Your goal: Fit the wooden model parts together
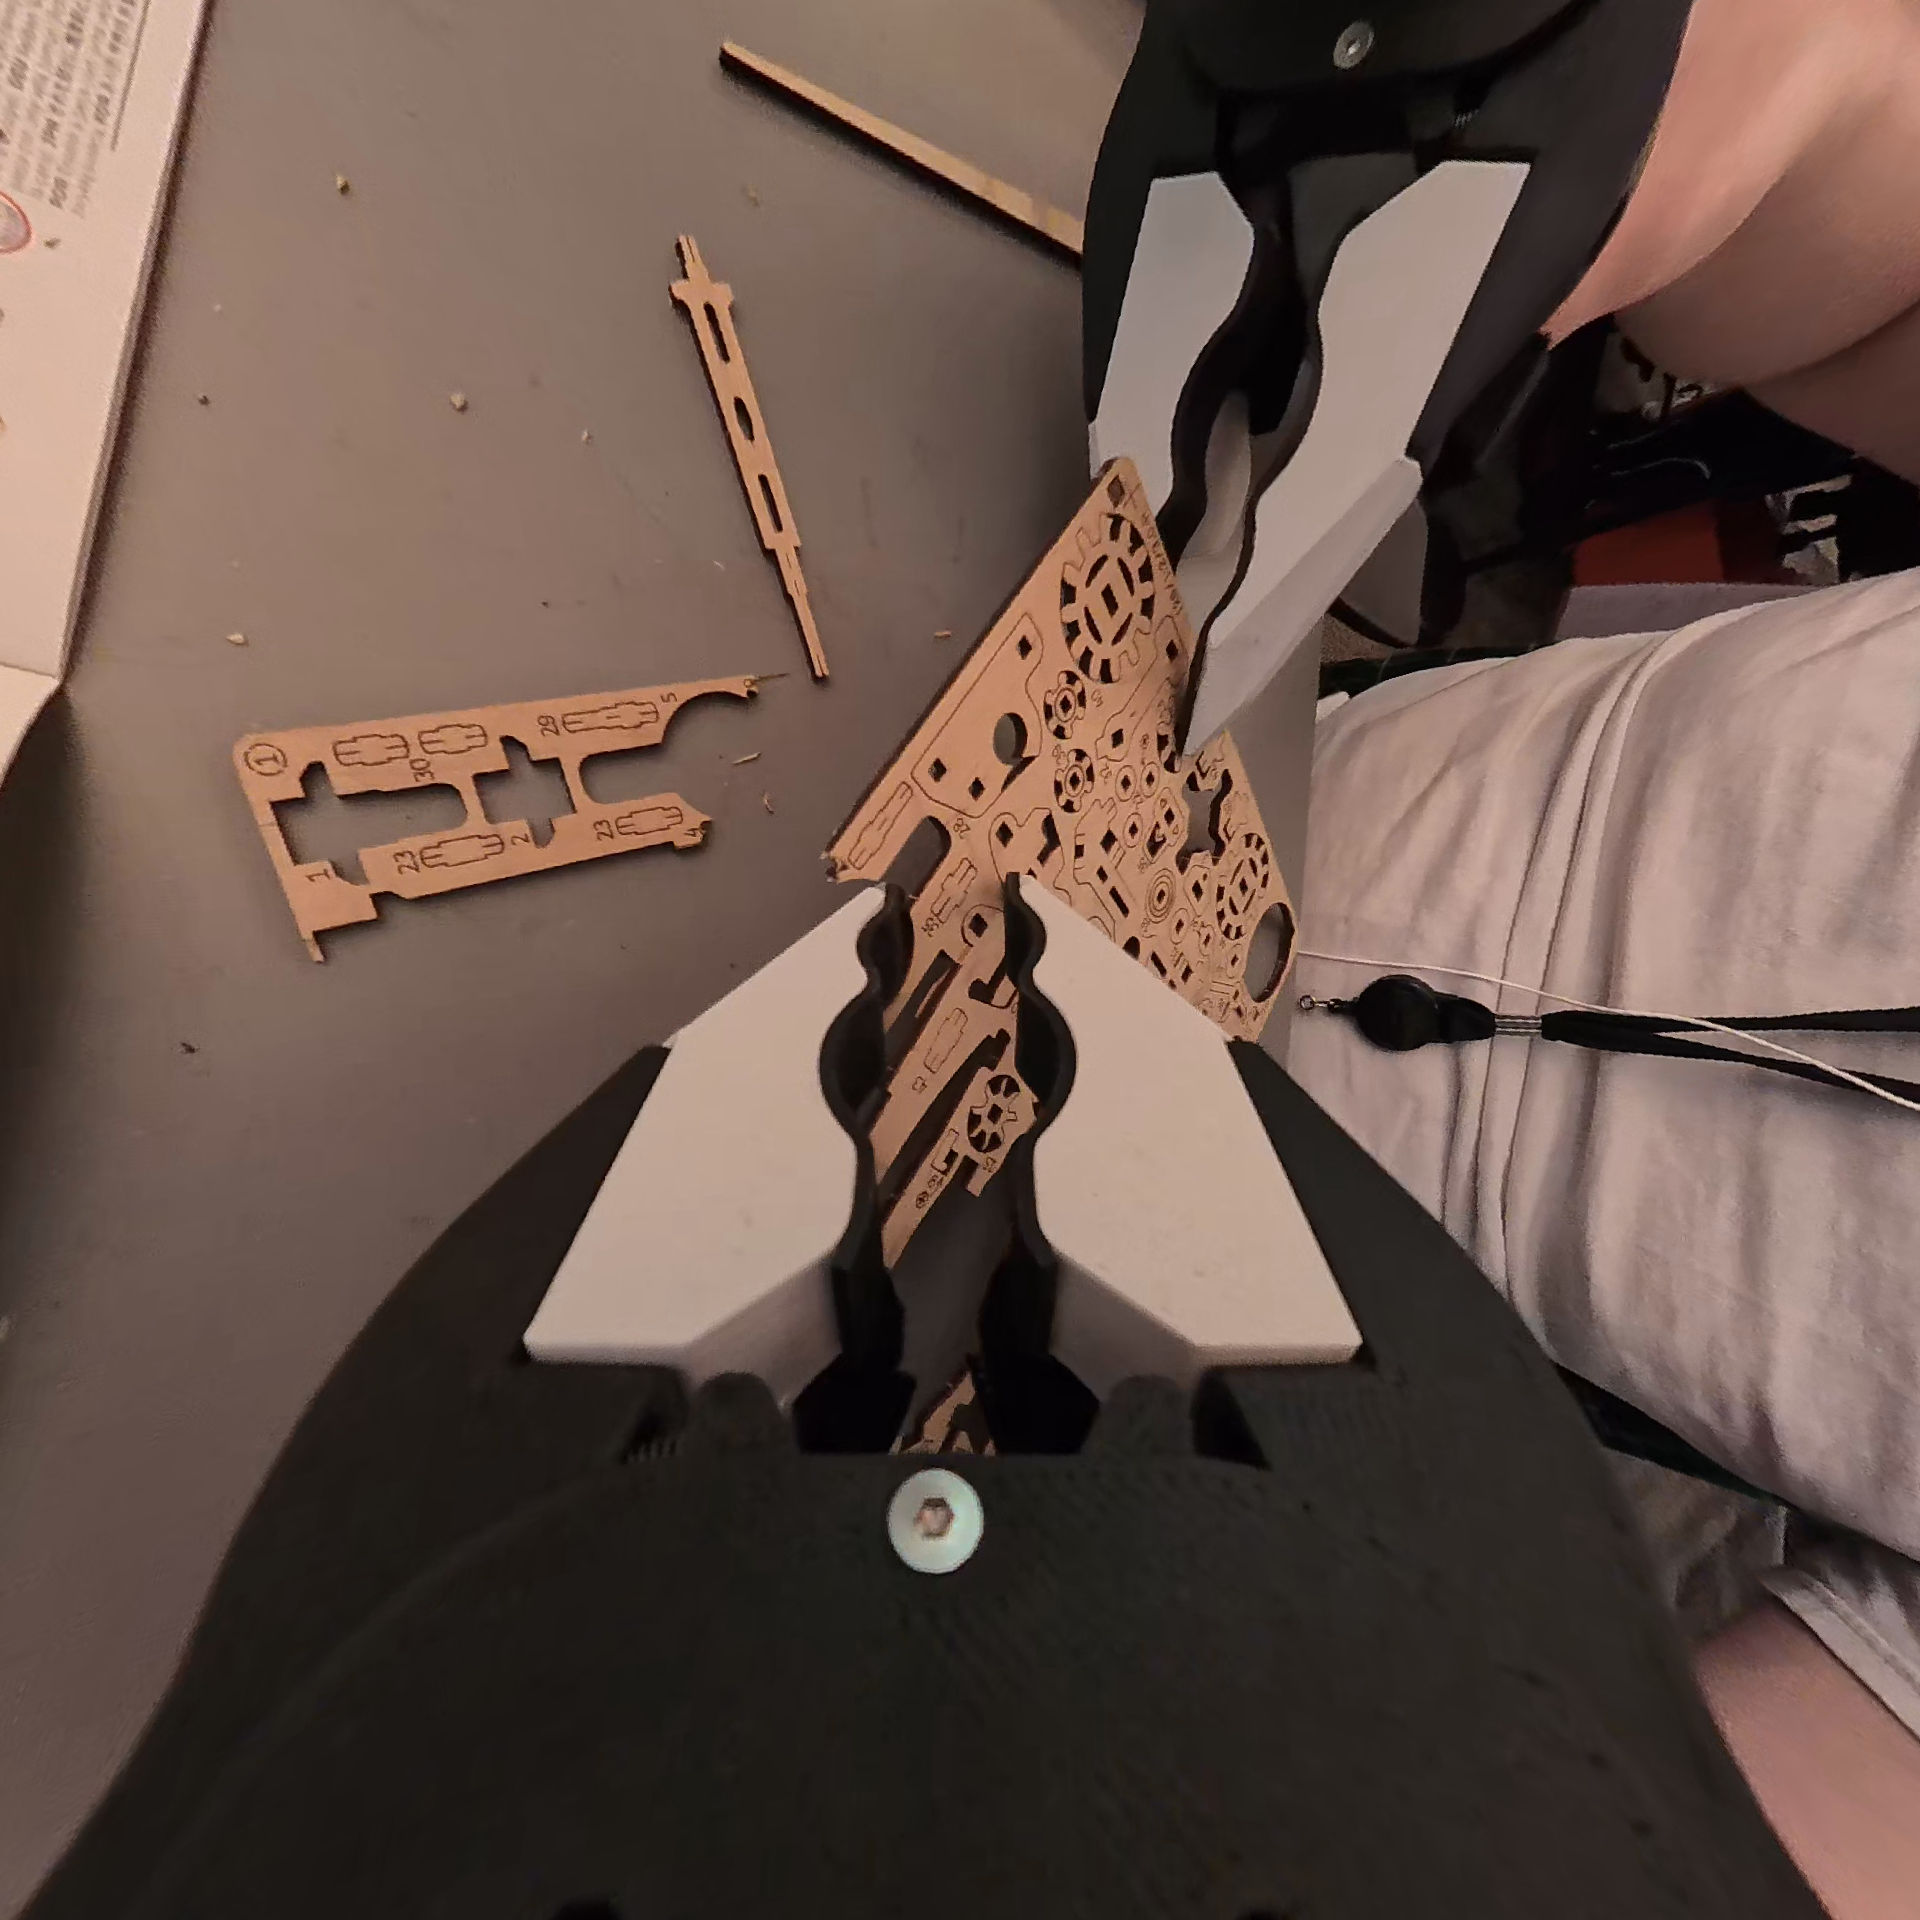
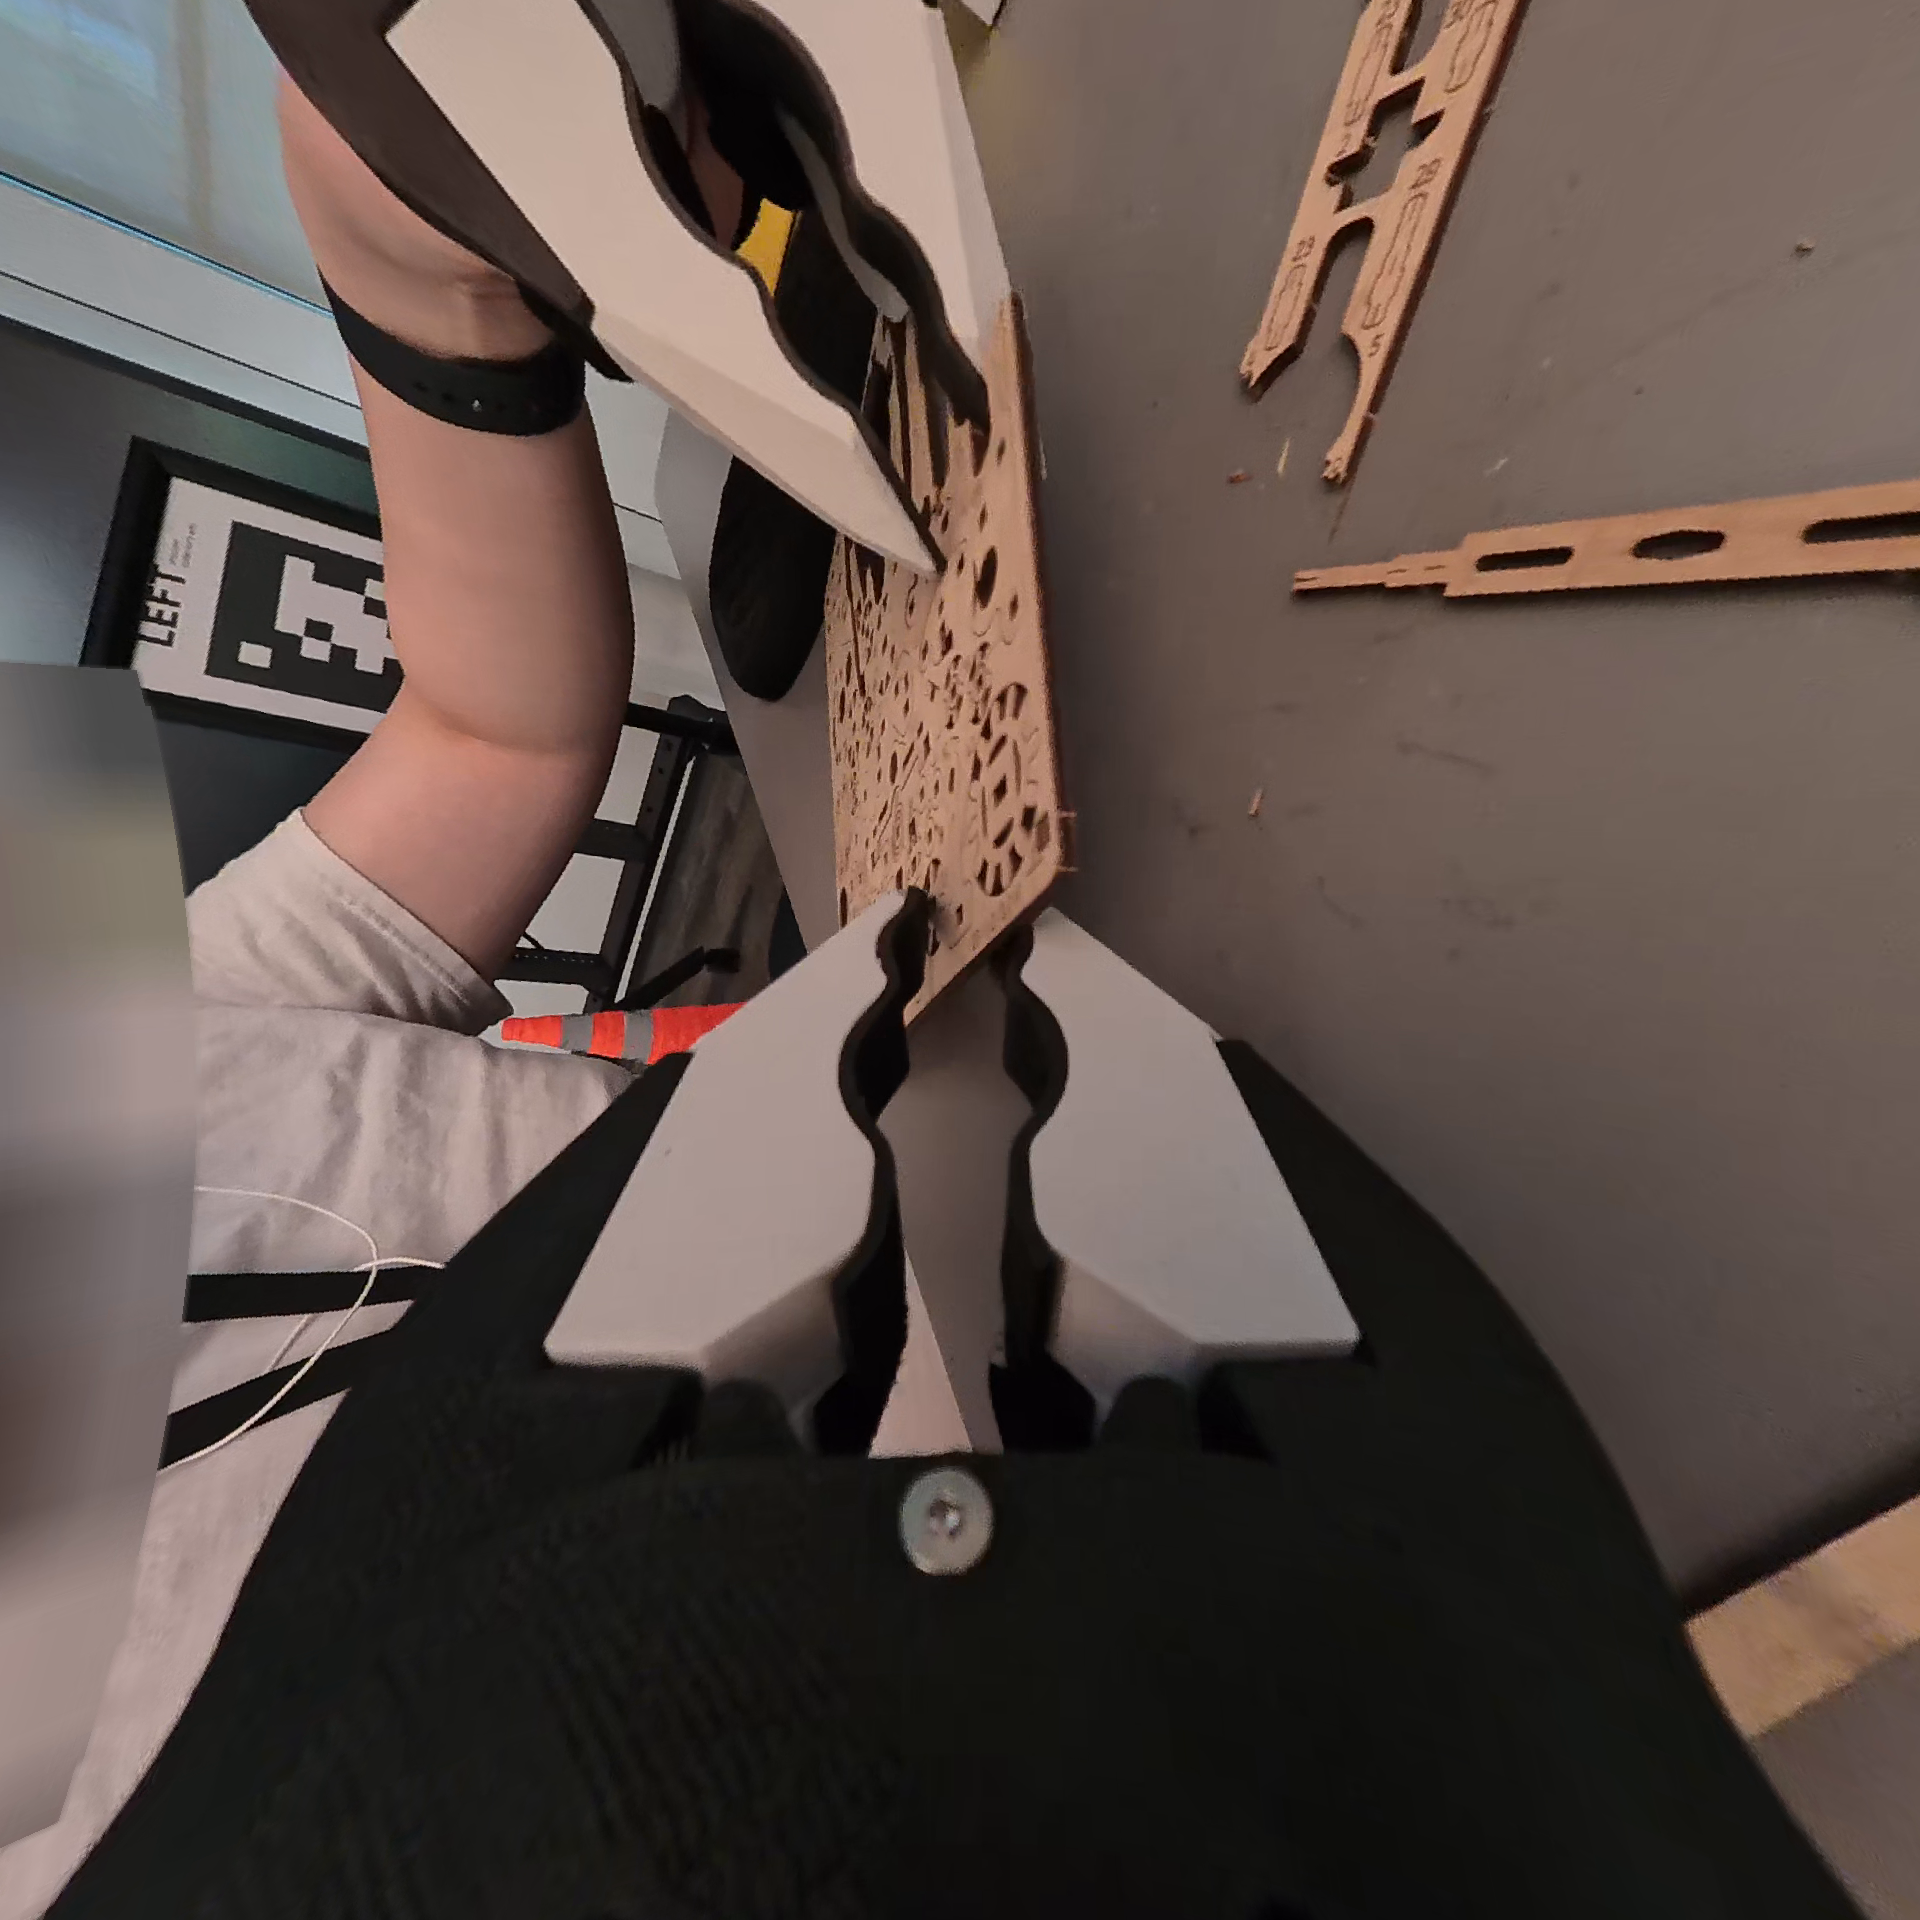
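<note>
A laser-cut wooden sheet [image 1: 1091, 810] with gear and bracket outlines hangs tilted in the air over the near edge of the grey table [image 1: 416, 1143]. My left gripper [image 1: 948, 891] is shut on its lower part, with the sheet running between the fingers. My right gripper [image 1: 1184, 717] comes in from above and pinches the sheet's upper edge. In the right wrist view the sheet [image 2: 966, 727] stands nearly edge-on, its corner between my right gripper [image 2: 968, 920], with the left gripper [image 2: 914, 520] clamped on its far end.
A punched-out wooden frame piece [image 1: 468, 800] and a slotted wooden strip [image 1: 748, 447] lie flat on the table, with a thin stick [image 1: 894, 145] farther back. A white box [image 1: 62, 312] sits at the left edge. A person's lap and a black lanyard [image 1: 1403, 1013] are to the right. The left gripper's tips are roughly 7 cm from the right gripper's. It is some 12 cm from my right tips to the thin stick [image 1: 894, 145].
</note>
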